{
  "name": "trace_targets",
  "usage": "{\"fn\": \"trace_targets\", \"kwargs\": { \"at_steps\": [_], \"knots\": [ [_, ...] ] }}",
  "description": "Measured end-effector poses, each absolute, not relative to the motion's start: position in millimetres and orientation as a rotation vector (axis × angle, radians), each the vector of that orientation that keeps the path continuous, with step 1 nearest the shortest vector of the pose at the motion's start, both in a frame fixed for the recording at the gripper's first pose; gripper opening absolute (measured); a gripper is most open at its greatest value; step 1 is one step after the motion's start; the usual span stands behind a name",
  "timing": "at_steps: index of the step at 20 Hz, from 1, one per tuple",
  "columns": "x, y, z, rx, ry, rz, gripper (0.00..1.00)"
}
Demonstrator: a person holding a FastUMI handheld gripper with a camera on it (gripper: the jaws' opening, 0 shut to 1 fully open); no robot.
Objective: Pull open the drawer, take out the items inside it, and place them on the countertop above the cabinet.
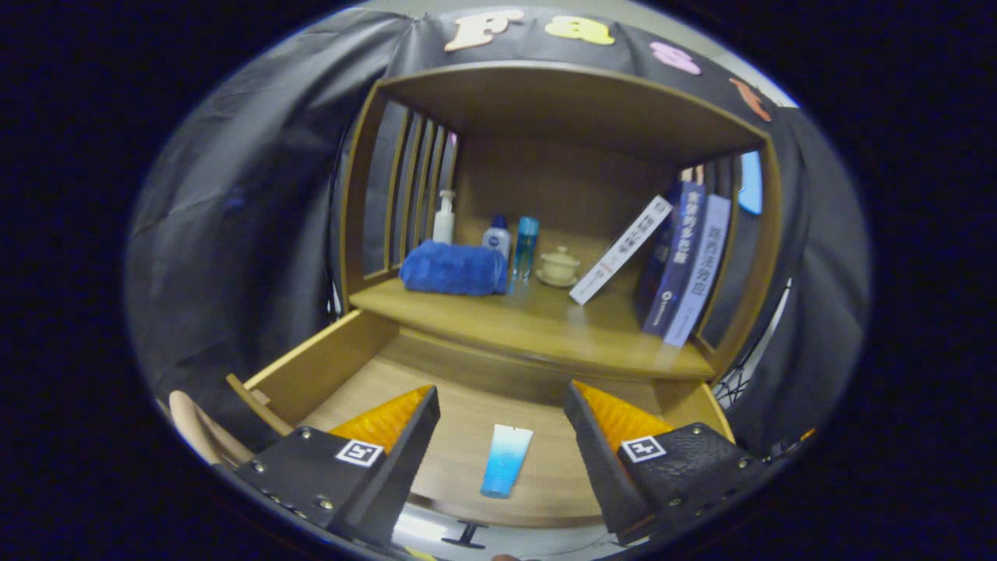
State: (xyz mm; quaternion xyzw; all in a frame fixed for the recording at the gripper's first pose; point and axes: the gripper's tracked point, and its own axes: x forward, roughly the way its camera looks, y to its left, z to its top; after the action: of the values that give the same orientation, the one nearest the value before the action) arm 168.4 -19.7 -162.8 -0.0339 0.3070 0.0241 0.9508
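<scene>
The wooden drawer is pulled out, its floor lying below me. On that floor rests a blue-and-white tube, flat, its white end pointing toward the cabinet. My gripper hovers over the drawer, open, with the tube showing in the gap between the two fingers and touching neither. Above the drawer runs the cabinet's countertop, a light wooden shelf surface inside the open cabinet.
On the countertop lie a folded blue towel, a white pump bottle, a small white bottle, a slim blue bottle, a lidded cream cup and leaning books. The countertop's front middle is bare. A wooden chair back stands beside the drawer.
</scene>
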Motion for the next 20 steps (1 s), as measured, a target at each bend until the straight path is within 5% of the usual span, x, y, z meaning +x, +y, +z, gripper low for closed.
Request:
{"fn": "trace_targets", "kwargs": {
  "at_steps": [11, 20],
  "knots": [
    [164.0, -17.0, -291.3, -0.156, 1.213, 0.161, 0.96],
    [142.5, -19.0, -307.3, -0.129, 1.422, 0.175, 0.94]
  ]
}}
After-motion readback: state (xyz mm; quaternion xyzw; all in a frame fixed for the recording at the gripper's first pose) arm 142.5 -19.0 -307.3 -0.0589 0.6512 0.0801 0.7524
